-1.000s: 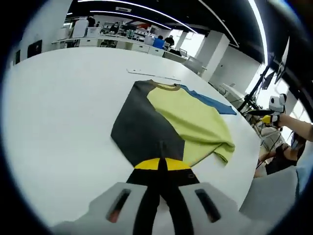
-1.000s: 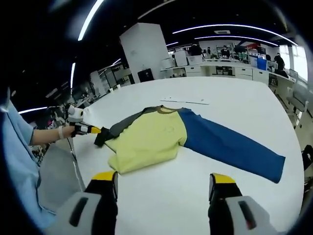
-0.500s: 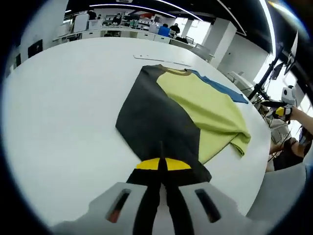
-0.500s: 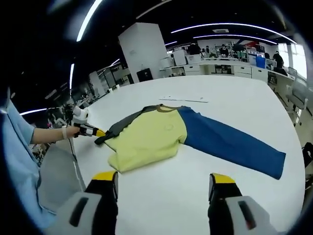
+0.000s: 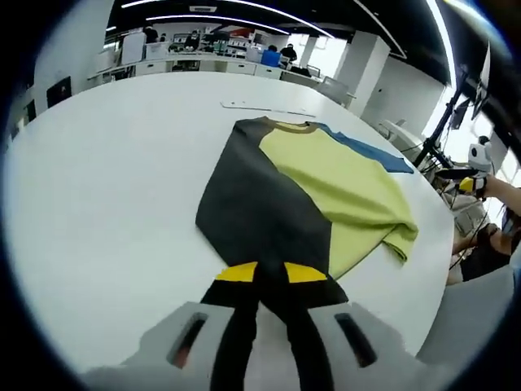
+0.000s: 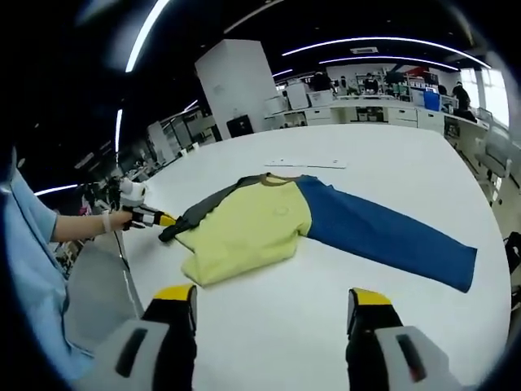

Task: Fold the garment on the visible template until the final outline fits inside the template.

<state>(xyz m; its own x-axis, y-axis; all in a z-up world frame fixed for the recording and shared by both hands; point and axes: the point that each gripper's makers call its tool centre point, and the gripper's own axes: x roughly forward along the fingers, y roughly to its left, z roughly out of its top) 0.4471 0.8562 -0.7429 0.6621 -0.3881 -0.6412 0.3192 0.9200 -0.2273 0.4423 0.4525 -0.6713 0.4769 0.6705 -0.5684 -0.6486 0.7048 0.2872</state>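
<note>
A long-sleeved shirt lies flat on the round white table (image 5: 98, 163). Its body (image 5: 326, 179) is yellow-green, one sleeve (image 5: 260, 212) is dark grey and the other (image 5: 366, 153) is blue. My left gripper (image 5: 271, 273) is shut on the end of the dark grey sleeve, which runs between its yellow tips. In the right gripper view the left gripper (image 6: 163, 220) holds that sleeve (image 6: 203, 213) out to the left of the shirt body (image 6: 252, 224). The blue sleeve (image 6: 383, 240) stretches out to the right. My right gripper (image 6: 273, 305) hangs open in front of the shirt, holding nothing.
A thin pale strip (image 6: 305, 163) lies on the table just beyond the collar. A person's light blue sleeve (image 6: 32, 269) shows at the left. The right gripper (image 5: 466, 181) hovers past the table's right edge. Desks and people (image 5: 203, 61) stand far behind.
The left gripper has drawn the dark sleeve out straighter, away from the shirt body, and its yellow tips now stand slightly apart around the cloth. The right gripper has barely moved.
</note>
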